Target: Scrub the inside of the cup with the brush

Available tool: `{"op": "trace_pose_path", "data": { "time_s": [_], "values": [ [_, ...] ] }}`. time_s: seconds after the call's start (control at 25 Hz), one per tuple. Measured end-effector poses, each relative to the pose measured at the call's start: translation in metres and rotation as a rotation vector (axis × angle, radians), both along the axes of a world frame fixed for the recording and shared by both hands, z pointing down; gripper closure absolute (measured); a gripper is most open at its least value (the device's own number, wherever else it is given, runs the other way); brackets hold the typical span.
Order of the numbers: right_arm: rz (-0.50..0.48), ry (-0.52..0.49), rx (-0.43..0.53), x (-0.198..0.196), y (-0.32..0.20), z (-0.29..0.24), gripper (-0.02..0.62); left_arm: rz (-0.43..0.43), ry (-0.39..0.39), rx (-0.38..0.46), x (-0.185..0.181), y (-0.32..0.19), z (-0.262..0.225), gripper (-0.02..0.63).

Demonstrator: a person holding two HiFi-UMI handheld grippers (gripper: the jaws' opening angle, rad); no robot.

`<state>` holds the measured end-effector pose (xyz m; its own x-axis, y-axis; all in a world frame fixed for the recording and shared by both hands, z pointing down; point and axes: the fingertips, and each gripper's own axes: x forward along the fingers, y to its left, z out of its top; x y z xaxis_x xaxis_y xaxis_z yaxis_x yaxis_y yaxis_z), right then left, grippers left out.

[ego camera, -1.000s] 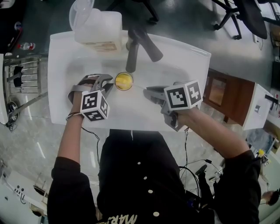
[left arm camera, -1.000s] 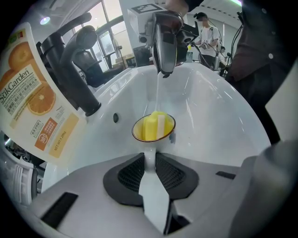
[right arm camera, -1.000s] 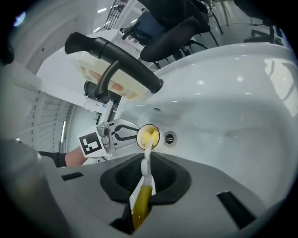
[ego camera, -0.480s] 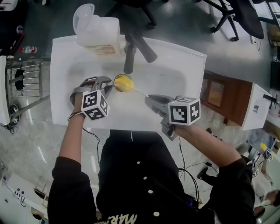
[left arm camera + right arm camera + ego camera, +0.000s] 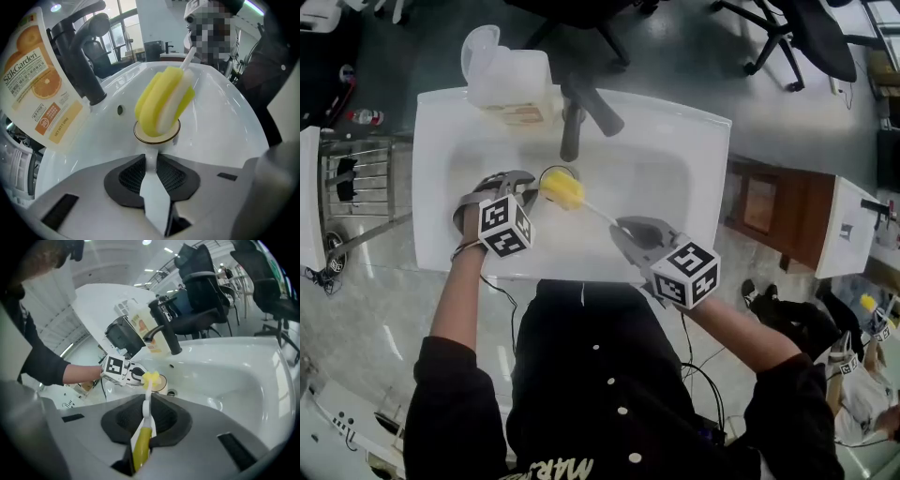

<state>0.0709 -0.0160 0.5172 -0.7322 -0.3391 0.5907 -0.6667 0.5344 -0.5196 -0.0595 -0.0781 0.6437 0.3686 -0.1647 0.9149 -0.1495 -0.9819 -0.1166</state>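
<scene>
Scene at a white sink (image 5: 680, 173), seen from beside the person at work.

(a) Cup (image 5: 161, 138): small, round and white, with a thin dark line ringing its glossy rim. It stands upright in the smooth, rounded basin, near the dark faucet (image 5: 574, 117). The left claw (image 5: 151, 159) is clamped on a flat white part at the cup's side, which sits pinched between the two pads (image 5: 129, 176); these are black with a fine mesh texture, set in matte grey shells.

(b) Brush (image 5: 147, 401): a slim white stem with a glossy yellow grip at one end and a soft sponge head (image 5: 164, 101) at the other. The head is made of yellow foam lobes with a white strip between them. It sits in the mouth of the cup, most of it above the rim, and the stem slants away toward the right claw (image 5: 143, 423), whose mesh pads are closed on the yellow grip.

(c) Marker cubes: each claw carries a white cube printed with black square patterns, the left (image 5: 506, 228) and the right (image 5: 685, 274).

(d) Container (image 5: 508, 77): a boxy, translucent white plastic vessel on the sink's back edge, just beside the faucet. Its paper label (image 5: 40, 93) shows orange slices and reads "SukGarden"; a smaller orange panel beneath carries fine print too small to read apart from "NET WT".

(e) Surroundings: a glossy grey floor, and black office chairs (image 5: 811, 33) standing beyond the sink.
</scene>
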Motion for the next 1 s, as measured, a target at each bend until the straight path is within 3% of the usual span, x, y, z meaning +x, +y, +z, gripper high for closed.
{"op": "trace_pose_path", "data": {
  "time_s": [0.28, 0.52, 0.72, 1.0],
  "values": [
    [-0.102, 0.096, 0.273, 0.008, -0.005, -0.045, 0.546, -0.054, 0.006, 0.000, -0.002, -0.001, 0.000, 0.506],
    [-0.139, 0.120, 0.456, 0.013, -0.008, -0.086, 0.546, -0.082, 0.016, 0.005, -0.005, -0.005, -0.007, 0.455],
    [-0.200, 0.139, 0.524, 0.013, 0.003, -0.108, 0.546, -0.099, 0.018, 0.026, -0.010, -0.004, -0.029, 0.430],
    [-0.131, 0.088, 0.626, 0.016, -0.002, -0.148, 0.546, -0.194, 0.124, 0.102, -0.014, 0.004, -0.091, 0.443]
  ]
}}
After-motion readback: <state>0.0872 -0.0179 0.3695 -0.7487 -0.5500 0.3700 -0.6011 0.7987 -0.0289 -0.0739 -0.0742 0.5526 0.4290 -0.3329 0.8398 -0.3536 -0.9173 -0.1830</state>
